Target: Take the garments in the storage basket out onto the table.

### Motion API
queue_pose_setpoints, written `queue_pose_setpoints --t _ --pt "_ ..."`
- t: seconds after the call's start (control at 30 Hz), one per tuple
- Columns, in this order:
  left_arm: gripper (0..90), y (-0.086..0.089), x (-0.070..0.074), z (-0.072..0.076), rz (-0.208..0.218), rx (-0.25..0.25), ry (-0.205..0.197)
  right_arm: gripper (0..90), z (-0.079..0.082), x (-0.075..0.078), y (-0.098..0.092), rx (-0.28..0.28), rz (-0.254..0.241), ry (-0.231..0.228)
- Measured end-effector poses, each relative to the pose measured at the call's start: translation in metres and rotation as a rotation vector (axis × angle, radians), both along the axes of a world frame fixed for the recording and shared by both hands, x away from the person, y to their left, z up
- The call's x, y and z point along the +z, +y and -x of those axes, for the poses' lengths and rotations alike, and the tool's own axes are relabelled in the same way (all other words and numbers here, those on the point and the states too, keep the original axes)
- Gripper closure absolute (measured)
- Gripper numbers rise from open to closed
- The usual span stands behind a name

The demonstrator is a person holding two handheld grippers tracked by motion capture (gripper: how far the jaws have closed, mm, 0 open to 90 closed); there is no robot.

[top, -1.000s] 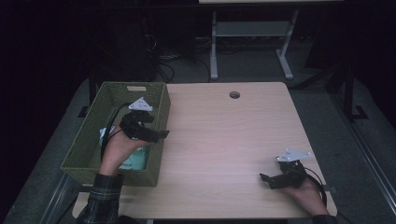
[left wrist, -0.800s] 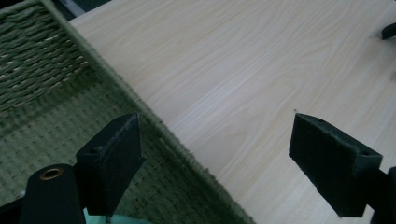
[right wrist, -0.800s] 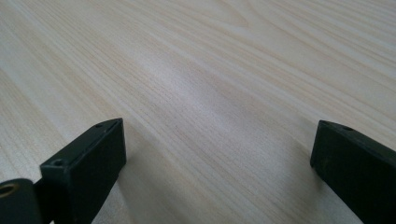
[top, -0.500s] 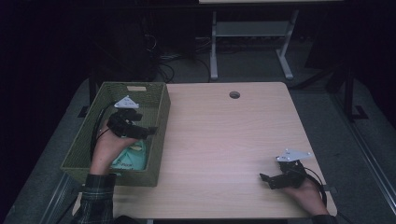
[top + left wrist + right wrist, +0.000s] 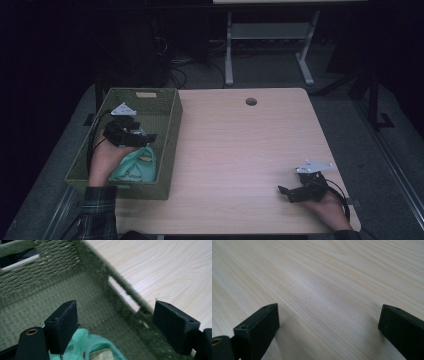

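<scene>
I am holding my left gripper [image 5: 142,138] inside the green woven basket [image 5: 167,131], which is sitting on the left part of the counter [image 5: 240,150]. Its fingers [image 5: 63,325] are standing wide apart with nothing between them, hovering just above the mint-green bag [image 5: 132,167] that is lying on the basket floor at the near end. In the left gripper view the bag [image 5: 96,346] is showing low between the fingers, nearer to one of them. My right gripper [image 5: 290,192] is resting near the counter's near right corner, well apart from the basket, its fingers [image 5: 259,326] also spread open over bare wood, gripping nothing.
</scene>
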State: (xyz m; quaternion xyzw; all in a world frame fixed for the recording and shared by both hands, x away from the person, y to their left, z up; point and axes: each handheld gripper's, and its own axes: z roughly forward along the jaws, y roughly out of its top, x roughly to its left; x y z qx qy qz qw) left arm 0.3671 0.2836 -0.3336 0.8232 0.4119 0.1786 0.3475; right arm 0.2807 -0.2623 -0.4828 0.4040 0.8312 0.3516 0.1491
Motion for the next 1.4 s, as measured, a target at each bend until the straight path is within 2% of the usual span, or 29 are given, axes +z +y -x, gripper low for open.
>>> queue_pose_setpoints --t 0.33,0.37,0.6,0.77,1.07,1.23,1.4 --pt "22.8 0.012 -0.022 -0.012 -0.039 0.047 0.047 3.0 0.0 0.0 0.0 0.0 0.0 0.0" --pt "23.3 0.014 -0.027 -0.015 -0.056 0.056 0.059 3.0 0.0 0.0 0.0 0.0 0.0 0.0" --pt "26.3 0.017 -0.041 -0.021 -0.088 0.081 0.104 3.0 0.0 0.0 0.0 0.0 0.0 0.0" --pt "29.3 0.016 -0.052 -0.025 -0.085 0.086 0.138 3.0 0.0 0.0 0.0 0.0 0.0 -0.001" --pt "33.4 0.015 -0.066 -0.03 -0.109 0.105 0.192 3.0 0.0 0.0 0.0 0.0 0.0 0.0" --pt "39.0 0.014 -0.07 -0.031 -0.13 0.091 0.211 3.0 0.0 0.0 0.0 0.0 -0.001 0.0" --pt "48.2 0.014 -0.074 -0.031 -0.134 0.098 0.26 3.0 0.0 0.0 0.0 0.0 0.0 0.0"
